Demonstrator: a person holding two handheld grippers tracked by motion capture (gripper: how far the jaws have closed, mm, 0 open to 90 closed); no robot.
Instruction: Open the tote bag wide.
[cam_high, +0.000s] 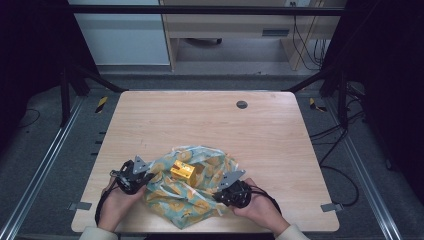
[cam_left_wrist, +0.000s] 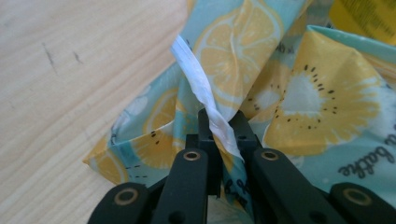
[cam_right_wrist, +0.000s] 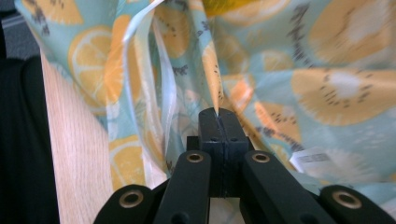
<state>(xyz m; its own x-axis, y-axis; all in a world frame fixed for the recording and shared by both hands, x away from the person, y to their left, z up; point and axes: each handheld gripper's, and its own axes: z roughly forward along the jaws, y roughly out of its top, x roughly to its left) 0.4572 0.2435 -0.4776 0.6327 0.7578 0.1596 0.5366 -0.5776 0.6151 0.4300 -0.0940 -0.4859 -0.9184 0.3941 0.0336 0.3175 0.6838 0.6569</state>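
A teal fabric bag (cam_high: 195, 192) printed with lemon and kiwi slices lies near the table's front edge. A yellow box (cam_high: 183, 172) sits in its open mouth. My left gripper (cam_high: 142, 178) is at the bag's left side, shut on the bag's rim (cam_left_wrist: 219, 123) where the white drawstring (cam_left_wrist: 198, 81) runs. My right gripper (cam_high: 225, 192) is at the bag's right side, its jaws pressed together on a fold of the fabric (cam_right_wrist: 212, 79). The bag's cloth (cam_right_wrist: 327, 84) spreads ahead of the right gripper (cam_right_wrist: 219, 114).
The wooden table (cam_high: 200, 120) has a small round grommet (cam_high: 241, 104) at the back. A person's hands (cam_high: 117, 202) hold the grippers at the front edge. Dark frame posts and cables stand around the table.
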